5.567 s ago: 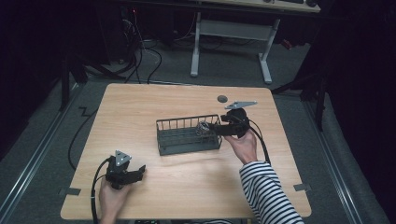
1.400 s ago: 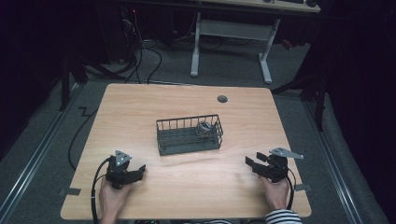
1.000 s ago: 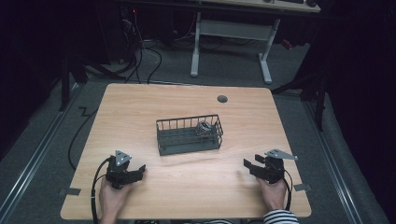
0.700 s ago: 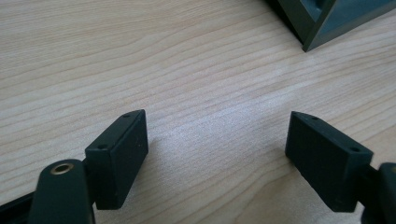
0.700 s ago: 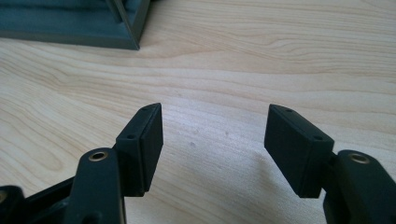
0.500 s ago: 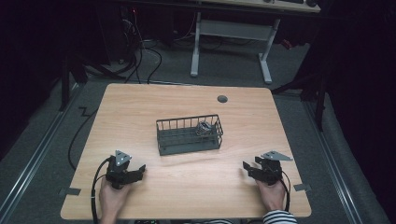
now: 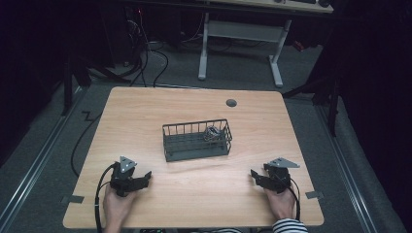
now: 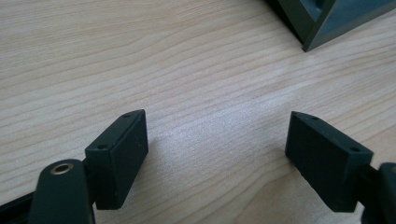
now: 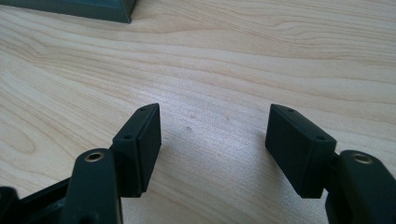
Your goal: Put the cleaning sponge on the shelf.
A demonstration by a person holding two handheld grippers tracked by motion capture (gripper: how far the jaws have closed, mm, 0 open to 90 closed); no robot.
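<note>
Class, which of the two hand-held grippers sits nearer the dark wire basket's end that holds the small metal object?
The right gripper; the small metal object lies at the dark wire basket's right end.

floor (image 7: 175, 73): grey carpet, cables | desk frame (image 7: 243, 43) – white, behind | surroundings dark

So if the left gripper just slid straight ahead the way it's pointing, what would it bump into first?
Probably the wire basket. The left gripper rests on the table with open jaws aimed toward the basket's near-left corner, with bare wood between. It might just skim past that corner; depth is hard to judge.
</note>
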